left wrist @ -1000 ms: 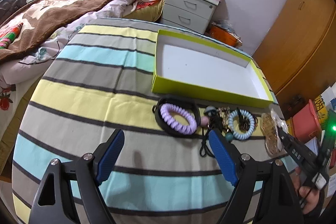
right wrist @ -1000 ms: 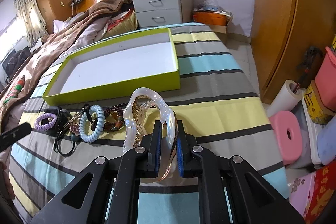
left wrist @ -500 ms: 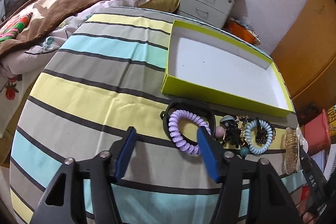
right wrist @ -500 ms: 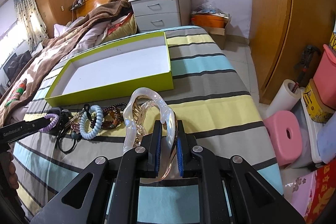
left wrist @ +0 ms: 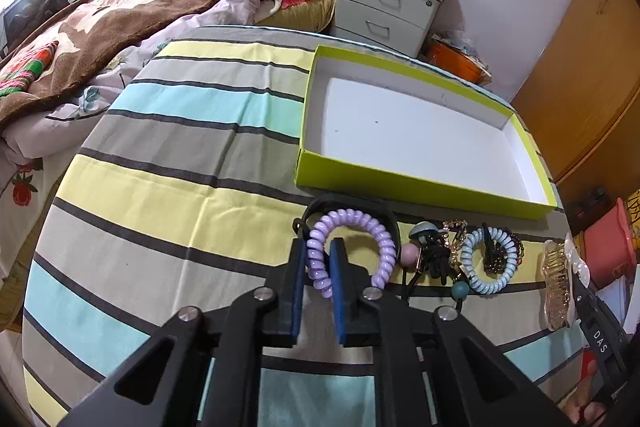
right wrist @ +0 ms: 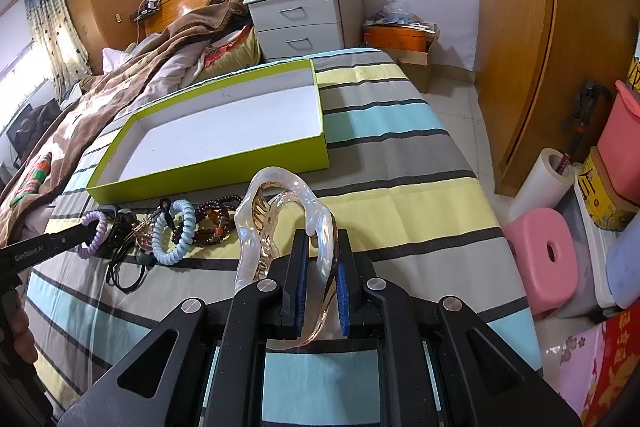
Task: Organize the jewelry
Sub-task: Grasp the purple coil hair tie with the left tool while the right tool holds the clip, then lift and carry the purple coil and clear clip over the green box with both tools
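A lime-green box (left wrist: 424,189) with a white inside lies empty on the striped cloth; it also shows in the right wrist view (right wrist: 208,175). My left gripper (left wrist: 319,259) is shut on the left side of a purple spiral hair tie (left wrist: 376,231), which lies over a black band. My right gripper (right wrist: 322,259) is shut on a clear hair claw clip (right wrist: 280,211), held above the cloth near the box's front edge. A pale blue spiral tie (left wrist: 490,263), dark bead bracelets (right wrist: 212,219) and black cords lie between the two grippers.
The striped cloth (left wrist: 180,187) covers the table. A bed with a brown blanket (left wrist: 120,15) is to the left. A grey nightstand (left wrist: 390,11) stands behind. A pink stool (right wrist: 544,255) and boxes stand on the floor to the right.
My left gripper moved forward and closed its fingers on the purple spiral hair tie. My right gripper kept its hold on the clear claw clip and barely moved.
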Demonstrator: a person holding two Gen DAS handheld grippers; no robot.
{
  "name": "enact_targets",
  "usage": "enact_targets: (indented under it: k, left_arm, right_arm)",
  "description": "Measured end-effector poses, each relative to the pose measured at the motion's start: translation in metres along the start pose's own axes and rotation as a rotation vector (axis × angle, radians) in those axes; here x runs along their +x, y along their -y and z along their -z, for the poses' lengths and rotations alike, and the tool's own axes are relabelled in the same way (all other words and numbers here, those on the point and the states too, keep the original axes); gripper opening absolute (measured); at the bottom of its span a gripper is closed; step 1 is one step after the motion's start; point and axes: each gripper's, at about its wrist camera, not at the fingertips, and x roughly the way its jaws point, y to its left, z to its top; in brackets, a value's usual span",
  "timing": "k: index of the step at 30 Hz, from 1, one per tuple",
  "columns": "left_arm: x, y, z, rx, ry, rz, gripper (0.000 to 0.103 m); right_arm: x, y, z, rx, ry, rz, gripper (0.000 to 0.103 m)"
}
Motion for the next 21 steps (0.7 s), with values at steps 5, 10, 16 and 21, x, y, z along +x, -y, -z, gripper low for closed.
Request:
enact_targets:
  k: [5, 10, 16, 21]
  left_arm:
    - [-0.005, -0.001, 0.000, 0.001, 0.015, 0.009, 0.011]
    - [-0.011, 0.000, 0.001, 0.010, 0.032, 0.018, 0.011]
    - [-0.020, 0.001, 0.001, 0.017, 0.045, 0.029, 0.011]
    - [-0.027, 0.000, 0.003, 0.020, 0.057, 0.038, 0.010]
  right_arm:
    - [-0.002, 0.001, 0.000, 0.001, 0.007, 0.001, 0.013]
    - [-0.008, -0.001, 0.000, -0.002, 0.017, -0.001, 0.013]
    - [-0.016, -0.002, 0.000, -0.002, 0.034, -0.001, 0.013]
    - [-0.022, -0.004, 0.000, -0.007, 0.046, -0.005, 0.013]
